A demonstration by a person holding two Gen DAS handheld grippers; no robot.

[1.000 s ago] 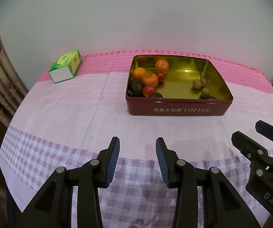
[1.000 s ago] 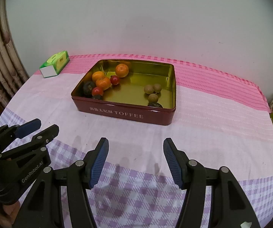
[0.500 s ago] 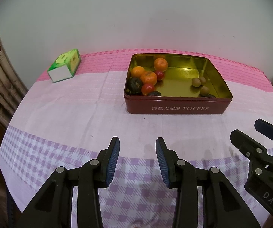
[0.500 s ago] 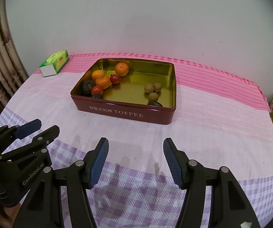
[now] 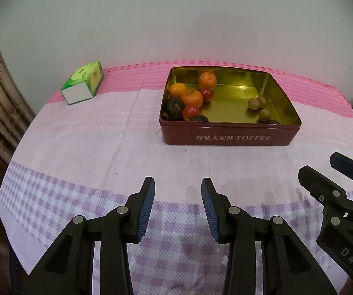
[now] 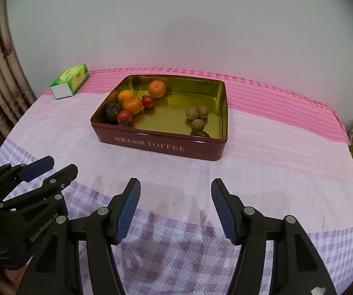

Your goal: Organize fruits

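black left tool point(image 5: 177, 206) gaping, right tool point(image 6: 175, 207) gaping

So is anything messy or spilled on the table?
Nothing is spilled. All the fruit sits inside the tin, upright on the cloth. The only odd bit: one dark fruit lies by the brown ones, away from the other dark ones on the left.

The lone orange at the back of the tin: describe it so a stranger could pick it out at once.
Find the dark red TOFFEE tin on the pink tablecloth. Fruit is piled in its left end, including two touching oranges. The orange you want sits apart from them, nearest the tin's far wall, with a small red fruit just in front of it.
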